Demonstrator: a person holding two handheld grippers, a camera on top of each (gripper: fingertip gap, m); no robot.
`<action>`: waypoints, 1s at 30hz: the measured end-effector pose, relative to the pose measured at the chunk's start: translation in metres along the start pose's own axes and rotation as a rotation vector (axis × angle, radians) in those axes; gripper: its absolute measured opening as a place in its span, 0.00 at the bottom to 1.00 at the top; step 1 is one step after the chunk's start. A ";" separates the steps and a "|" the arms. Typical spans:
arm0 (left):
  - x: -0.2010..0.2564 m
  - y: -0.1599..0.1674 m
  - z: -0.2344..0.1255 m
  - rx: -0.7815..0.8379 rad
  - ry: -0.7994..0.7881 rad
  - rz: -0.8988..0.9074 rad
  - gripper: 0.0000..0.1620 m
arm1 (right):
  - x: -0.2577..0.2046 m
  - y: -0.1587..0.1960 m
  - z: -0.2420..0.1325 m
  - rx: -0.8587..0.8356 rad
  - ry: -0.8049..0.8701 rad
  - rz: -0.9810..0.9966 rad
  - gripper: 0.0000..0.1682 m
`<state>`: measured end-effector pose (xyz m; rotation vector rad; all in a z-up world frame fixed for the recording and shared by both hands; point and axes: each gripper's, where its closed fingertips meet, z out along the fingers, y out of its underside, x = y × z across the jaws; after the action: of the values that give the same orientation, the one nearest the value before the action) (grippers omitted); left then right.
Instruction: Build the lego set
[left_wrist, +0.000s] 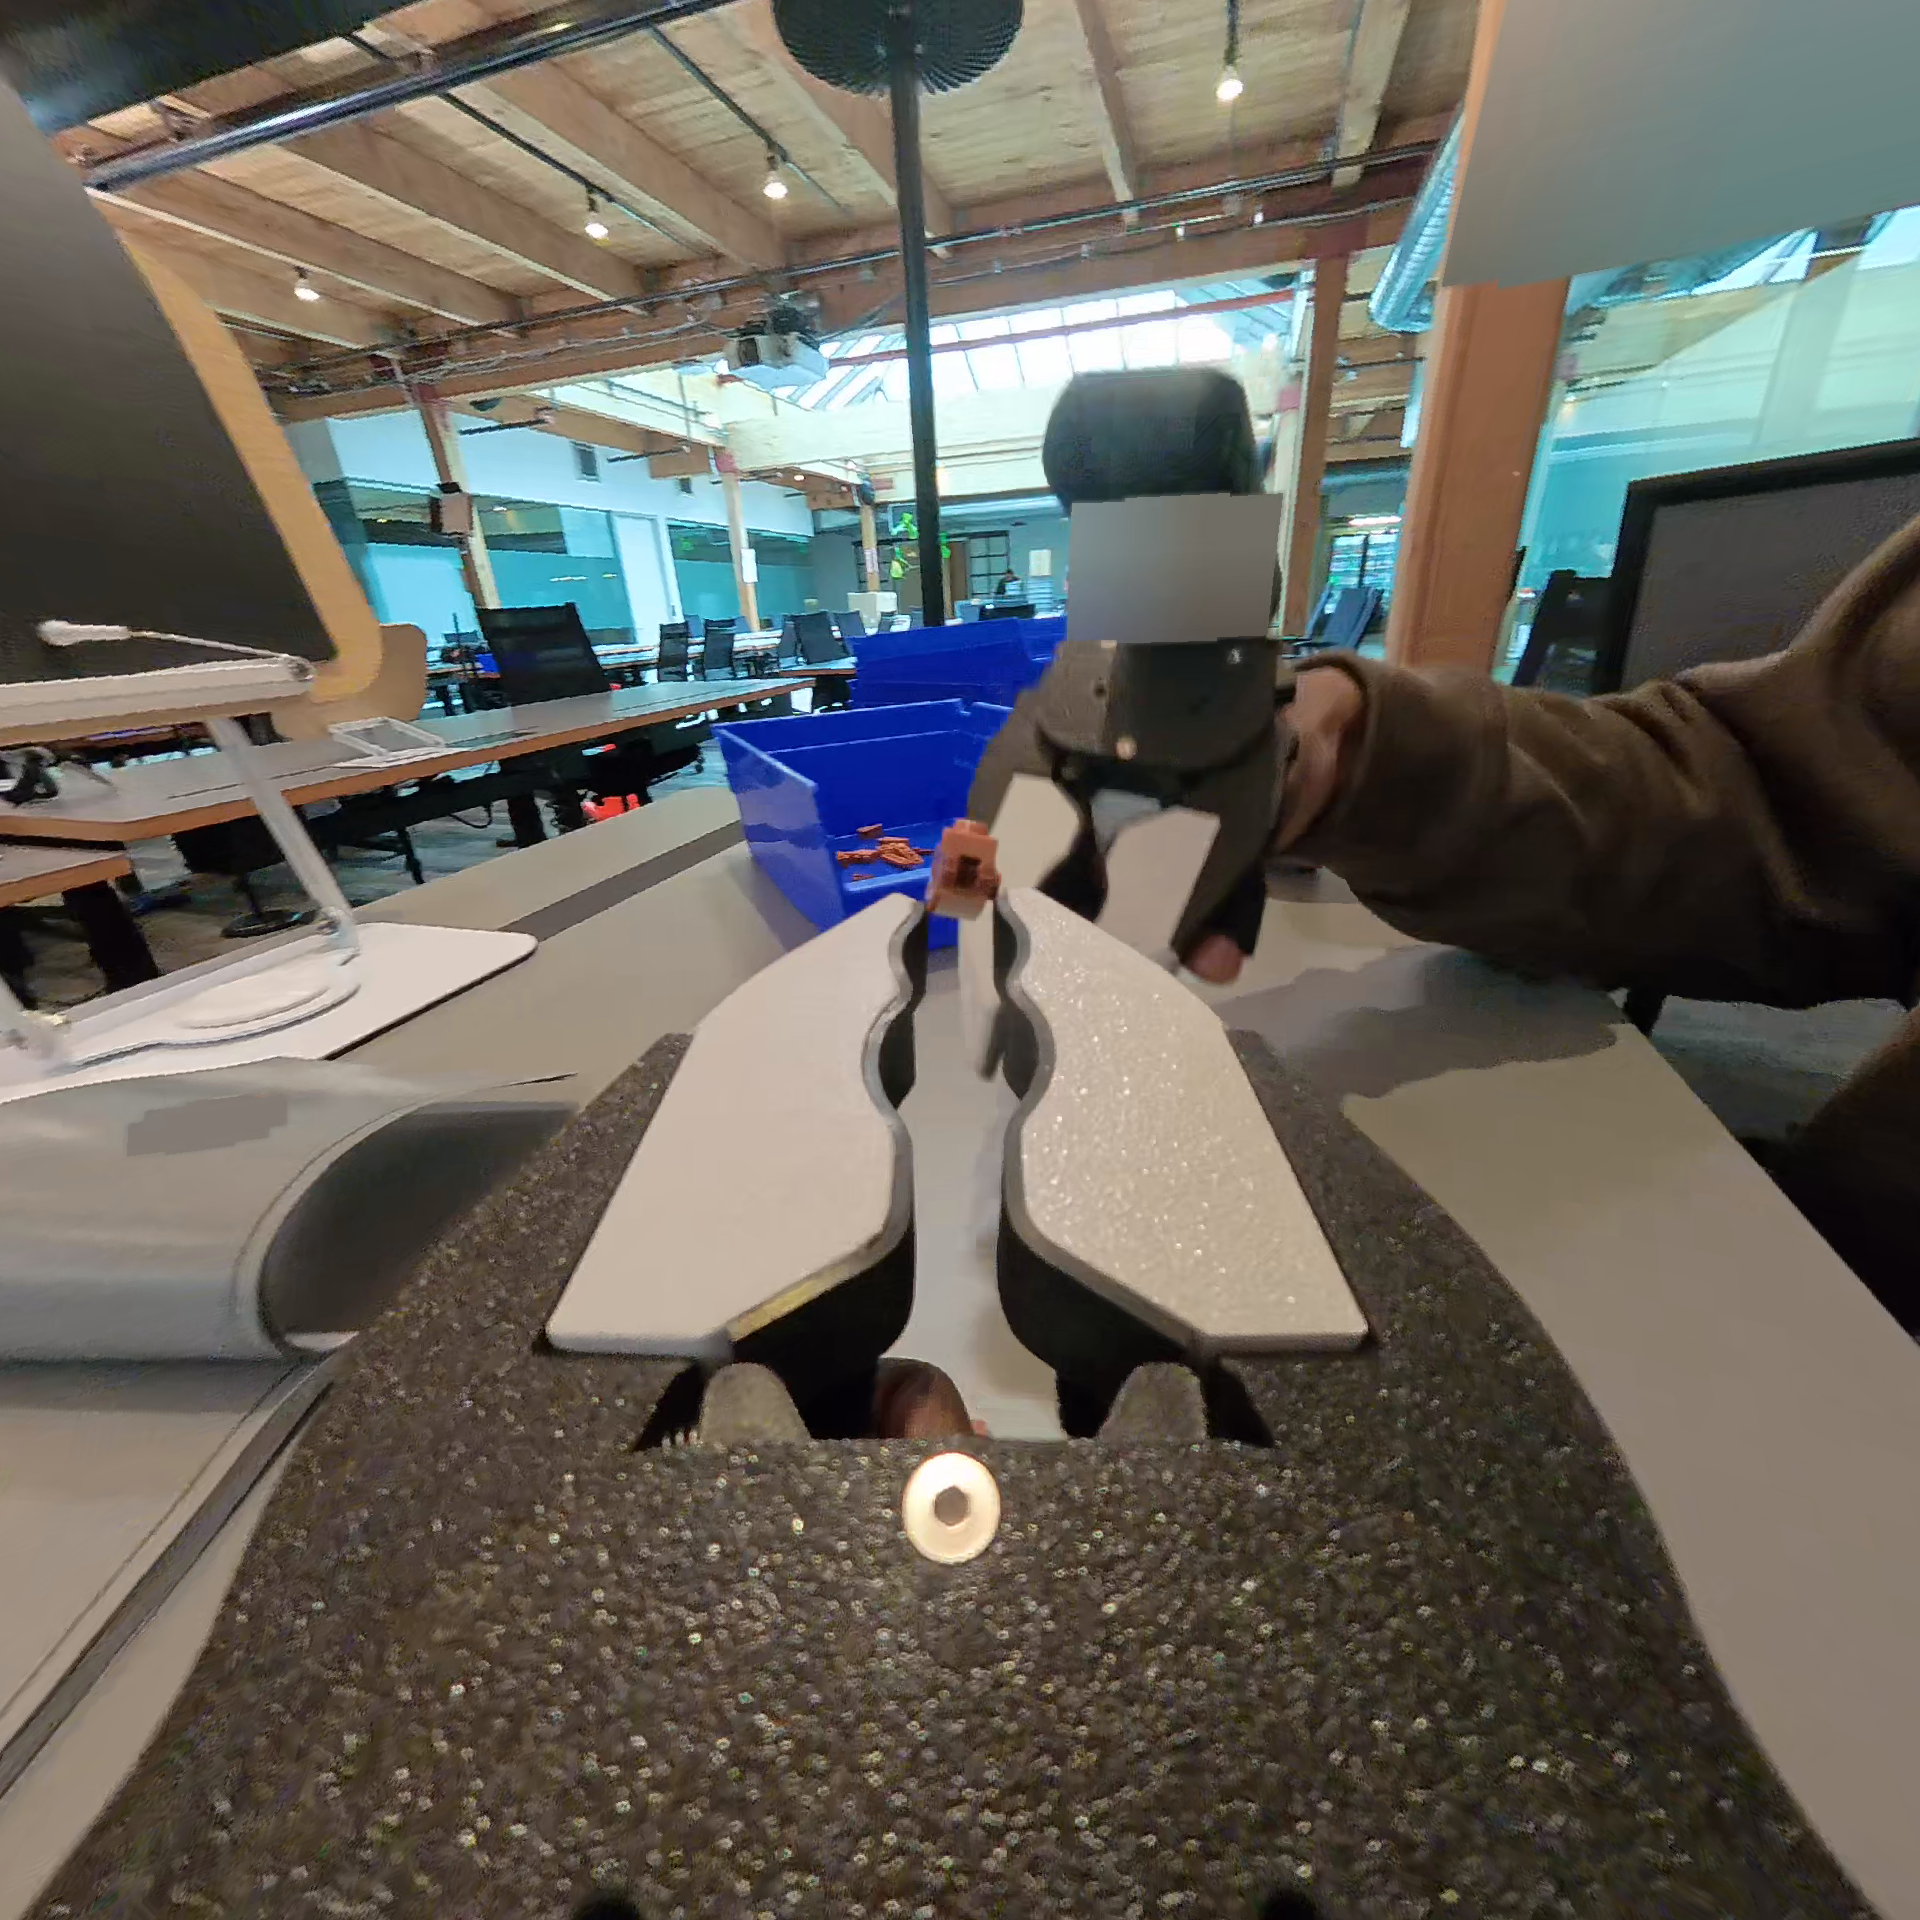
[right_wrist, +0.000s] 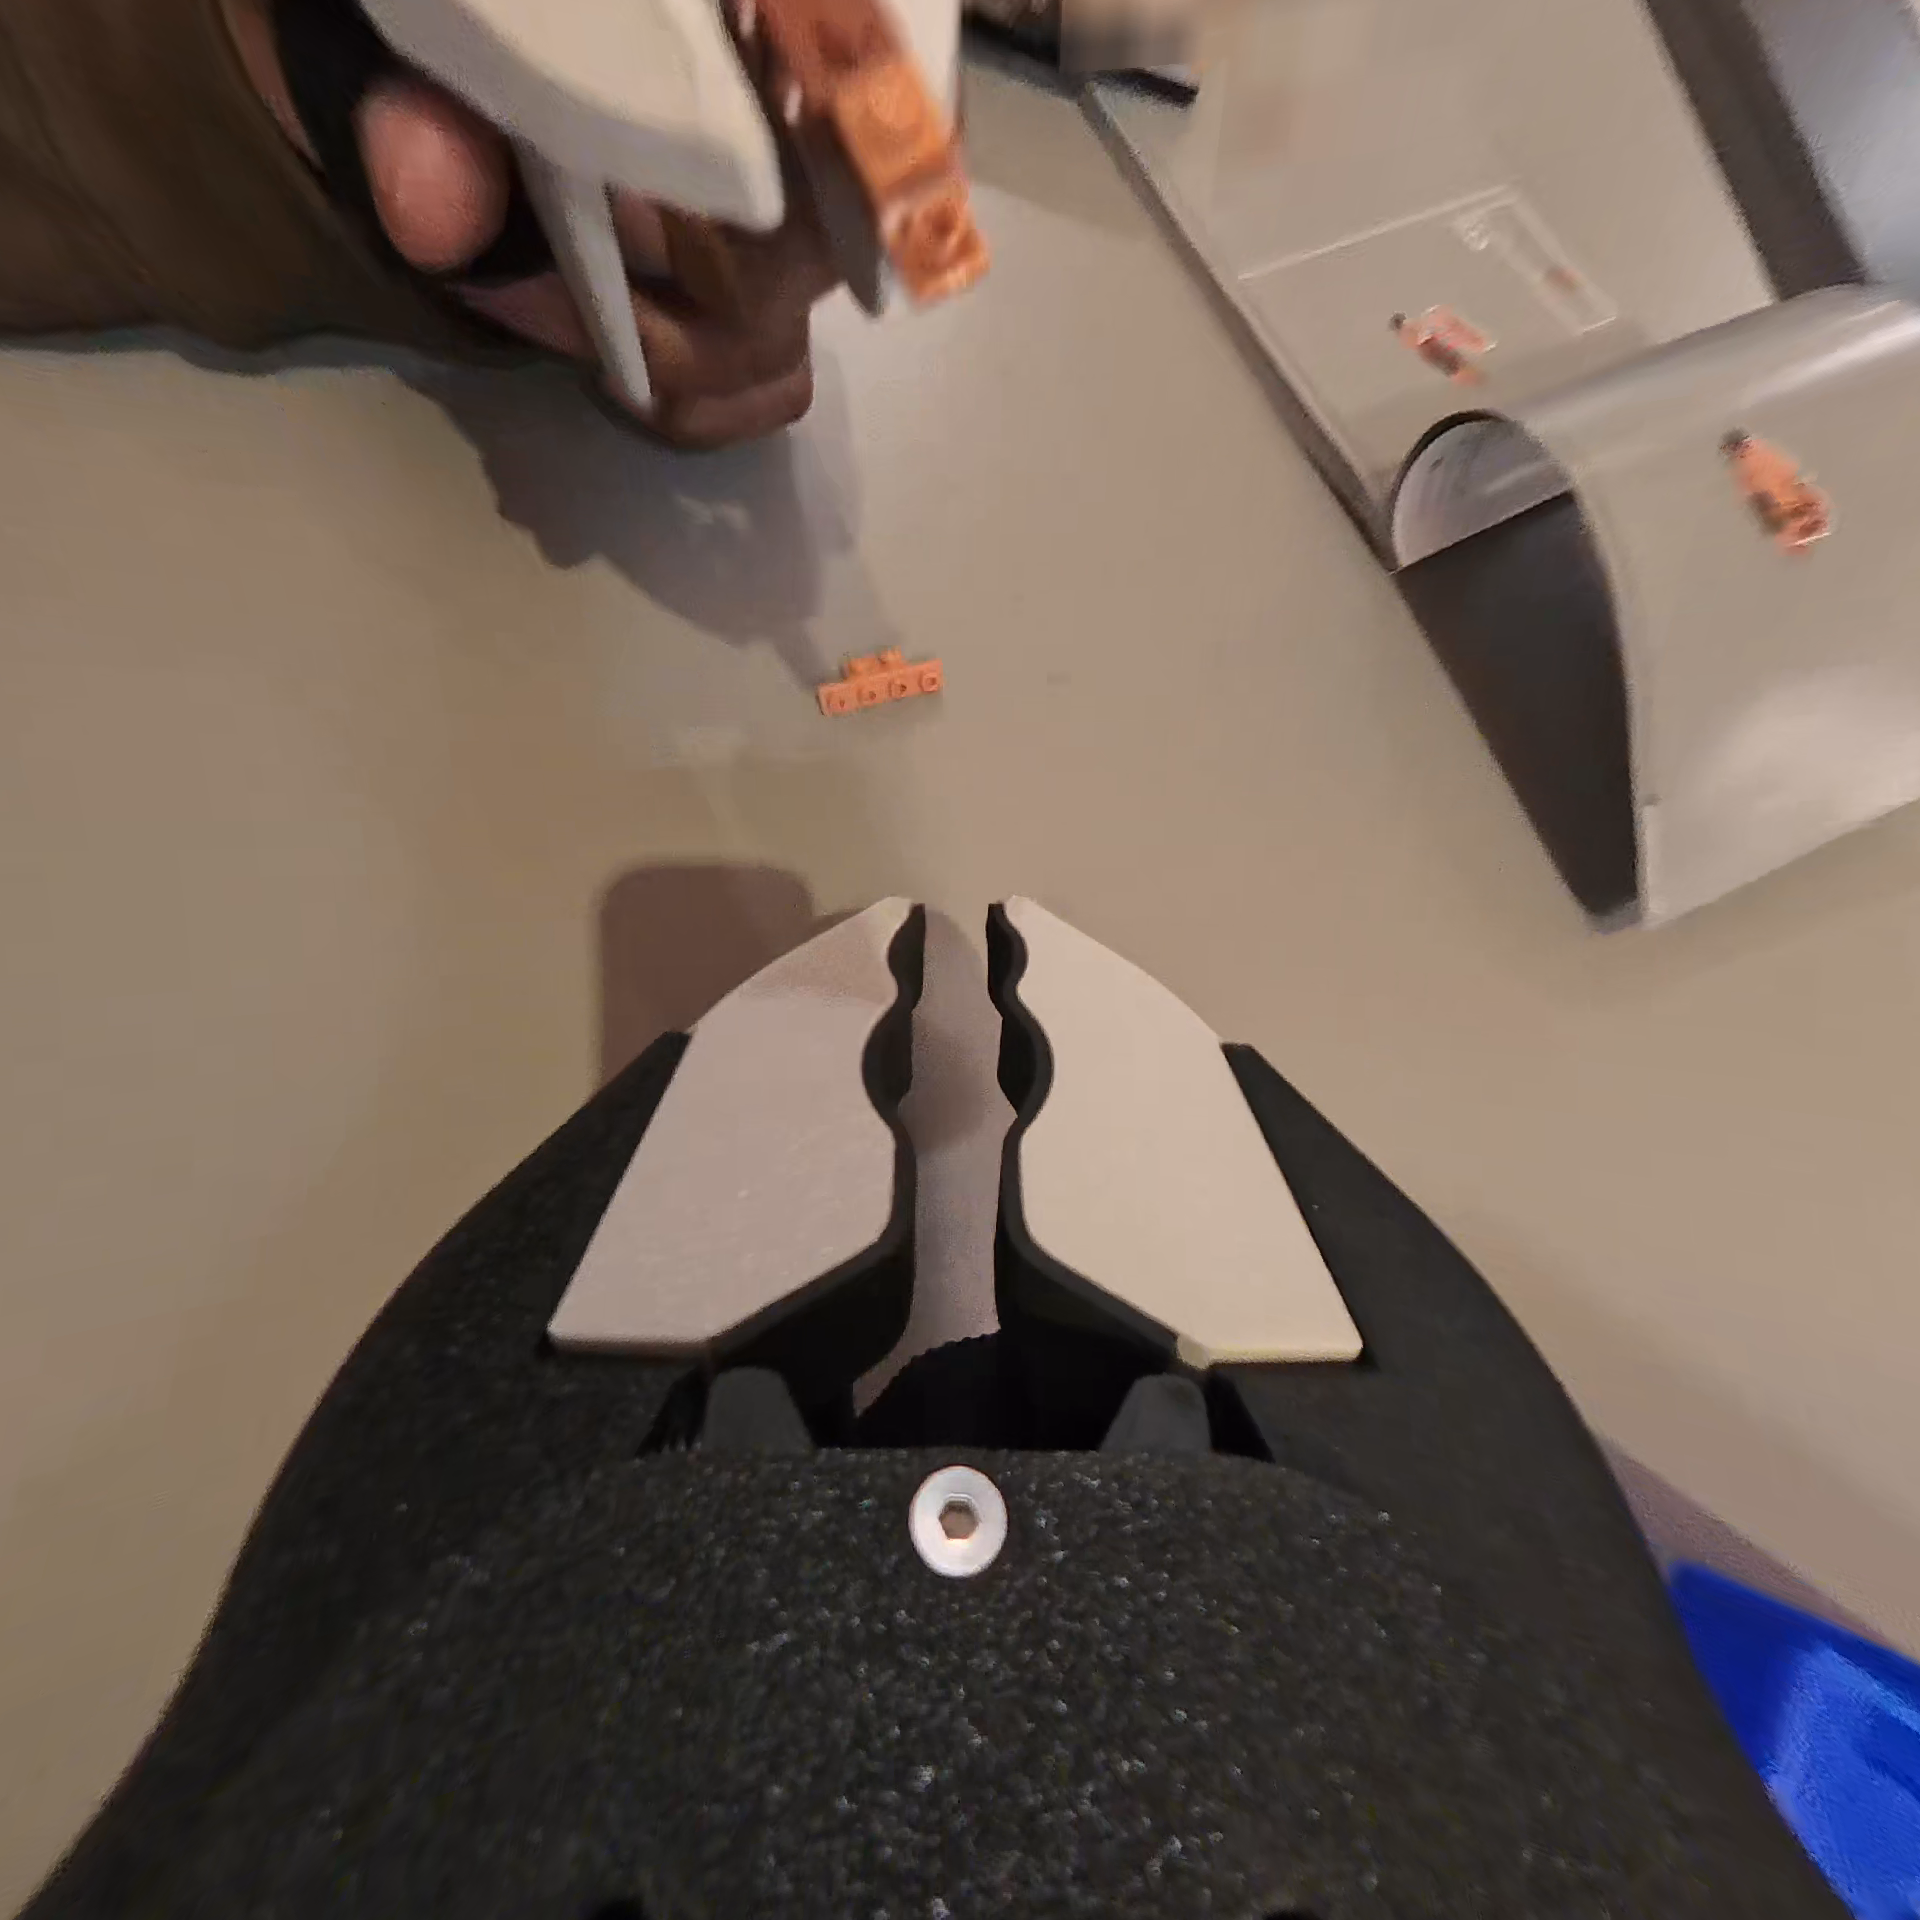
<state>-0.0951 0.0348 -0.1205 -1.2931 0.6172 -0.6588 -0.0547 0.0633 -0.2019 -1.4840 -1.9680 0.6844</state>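
Early days I'd say: my left gripper (left_wrist: 961, 906) pinches a small brown sub-assembly (left_wrist: 966, 871); right gripper (right_wrist: 954, 914) narrow, empty, orange plate piece (right_wrist: 881, 686) lying loose ahead of its jaws.

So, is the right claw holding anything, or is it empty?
Empty: the right claw shows only table in its narrow gap.
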 end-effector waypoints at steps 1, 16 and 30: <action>-0.004 0.000 -0.002 -0.002 -0.013 0.000 0.07 | -0.002 0.002 0.009 0.000 -0.008 -0.004 0.07; -0.027 -0.007 -0.019 0.013 -0.106 0.014 0.07 | -0.012 -0.029 0.076 0.065 -0.238 -0.435 0.20; -0.028 -0.015 -0.025 0.037 -0.108 0.011 0.07 | -0.018 -0.018 0.081 -0.040 -0.166 -0.081 0.34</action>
<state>-0.1337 0.0368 -0.1089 -1.2809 0.5211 -0.5852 -0.1207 0.0366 -0.2488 -1.4013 -2.1663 0.7578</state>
